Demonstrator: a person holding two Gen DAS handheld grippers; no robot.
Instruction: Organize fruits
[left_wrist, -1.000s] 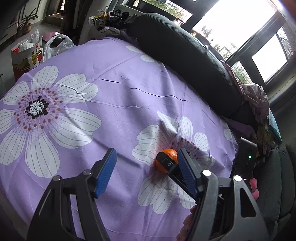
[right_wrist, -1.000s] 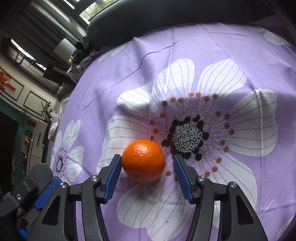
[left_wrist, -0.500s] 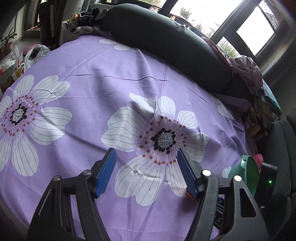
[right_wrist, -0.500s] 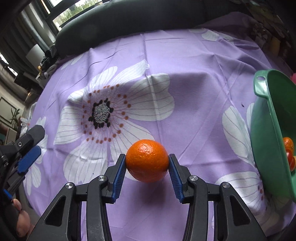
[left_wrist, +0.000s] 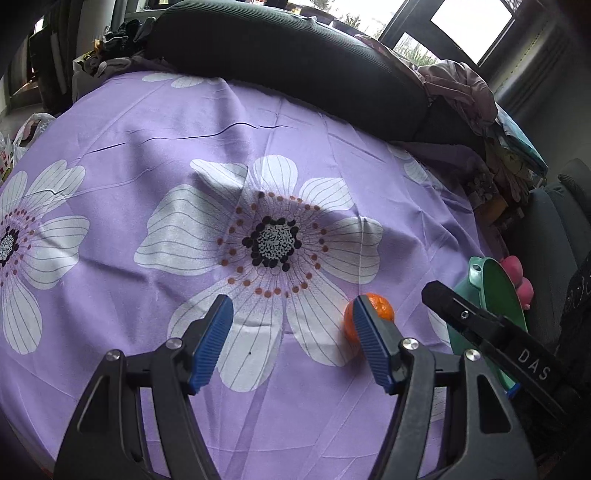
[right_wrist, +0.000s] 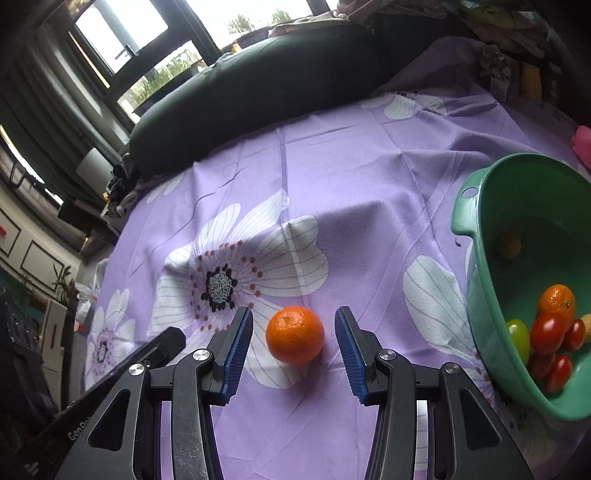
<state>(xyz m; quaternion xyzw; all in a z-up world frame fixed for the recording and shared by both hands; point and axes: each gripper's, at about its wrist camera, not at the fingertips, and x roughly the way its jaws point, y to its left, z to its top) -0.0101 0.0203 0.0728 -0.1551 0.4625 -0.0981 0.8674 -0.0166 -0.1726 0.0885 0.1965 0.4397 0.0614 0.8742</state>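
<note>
An orange (right_wrist: 294, 335) lies on the purple flowered cloth (right_wrist: 369, 177) between the blue pads of my right gripper (right_wrist: 293, 349), which is open and not touching it. A green bowl (right_wrist: 480, 258) at the right holds another orange (right_wrist: 557, 300), red tomatoes (right_wrist: 546, 332) and a green grape (right_wrist: 517, 332). In the left wrist view my left gripper (left_wrist: 291, 343) is open and empty above the cloth. The orange (left_wrist: 376, 306) shows partly behind its right pad, with the bowl (left_wrist: 498, 295) further right.
A long dark cushion (left_wrist: 295, 55) lines the far edge of the cloth. Clothes and clutter (left_wrist: 461, 88) pile at the back right. A pink object (left_wrist: 517, 273) sits behind the bowl. The right gripper's black body (left_wrist: 498, 332) crosses the left view.
My right gripper carried the orange rightwards toward the bowl, then opened; the orange now rests on the cloth. My left gripper stayed open and swung to the right.
</note>
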